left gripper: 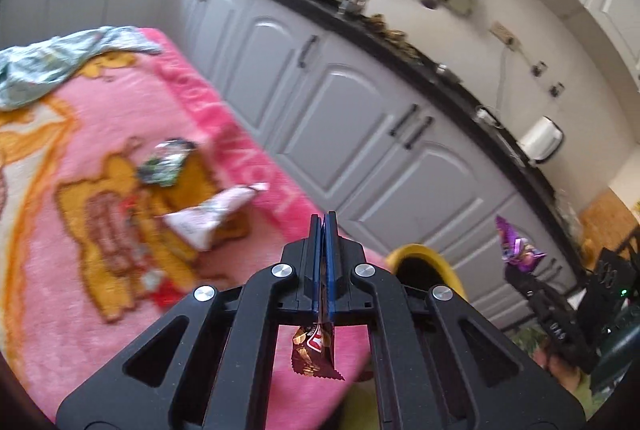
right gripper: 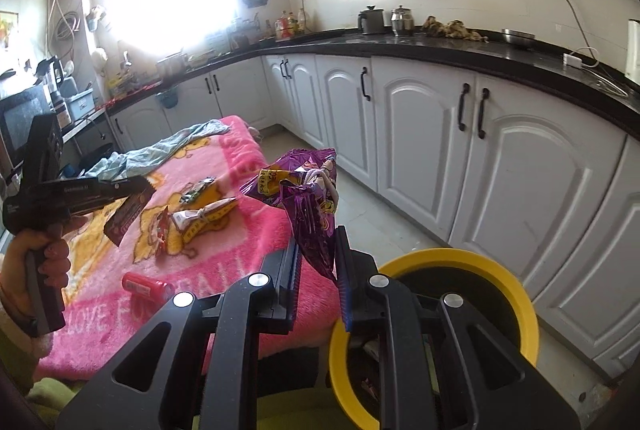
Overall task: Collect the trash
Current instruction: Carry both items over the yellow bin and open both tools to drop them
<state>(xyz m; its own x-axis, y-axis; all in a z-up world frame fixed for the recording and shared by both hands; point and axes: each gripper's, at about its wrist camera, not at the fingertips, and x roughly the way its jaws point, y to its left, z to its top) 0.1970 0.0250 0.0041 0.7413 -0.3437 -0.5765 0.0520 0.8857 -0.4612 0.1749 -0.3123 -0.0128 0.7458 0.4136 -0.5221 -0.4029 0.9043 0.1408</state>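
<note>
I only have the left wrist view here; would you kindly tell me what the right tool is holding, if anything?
Observer: The right tool is shut on a purple snack bag, which stands up from between its pads.
Operator: Thank you. Where might that be dropped?
Observer: A yellow-rimmed bin stands just below and to the right of that tool, beside the pink blanket, with its opening uncovered.
Operator: Is anything on the blanket too blurred for me to identify?
Observer: Yes, a red cylindrical item lies on its side near the blanket's front edge.
</note>
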